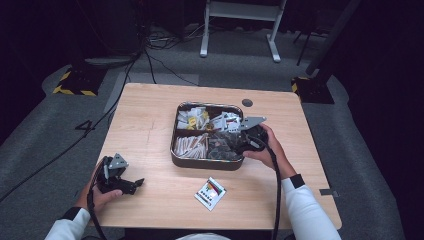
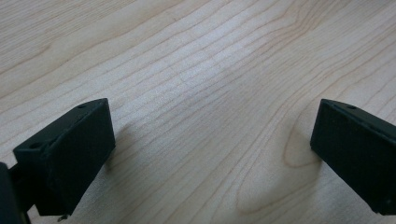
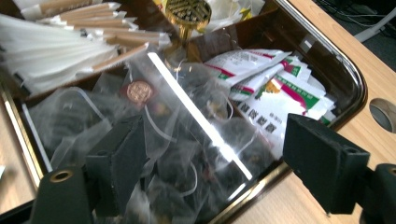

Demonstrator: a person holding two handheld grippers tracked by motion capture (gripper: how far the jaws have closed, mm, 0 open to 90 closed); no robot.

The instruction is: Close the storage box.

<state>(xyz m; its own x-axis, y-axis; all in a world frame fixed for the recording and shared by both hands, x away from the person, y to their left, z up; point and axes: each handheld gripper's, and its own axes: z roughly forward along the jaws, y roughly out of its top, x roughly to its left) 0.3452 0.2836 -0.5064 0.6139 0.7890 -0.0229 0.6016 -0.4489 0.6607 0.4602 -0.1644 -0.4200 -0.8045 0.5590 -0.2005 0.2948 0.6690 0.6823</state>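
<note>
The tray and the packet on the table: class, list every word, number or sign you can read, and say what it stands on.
No text can be read for certain.
White sachets with red and green bands in the tray: printed characters, too blurred to read.
Round red tag on a clear tea bag: embossed sign, unreadable.
Gold knob: openwork pattern, not legible.
Loose packet on the table: coloured print, too small.

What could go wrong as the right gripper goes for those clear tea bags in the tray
The right gripper hangs open over a heap of clear tea bags with loose strings, so it may well lift several at once or snag a string. One jaw sits near the tray rim and could catch it. Glare on the wrappers might hide their edges.
</note>
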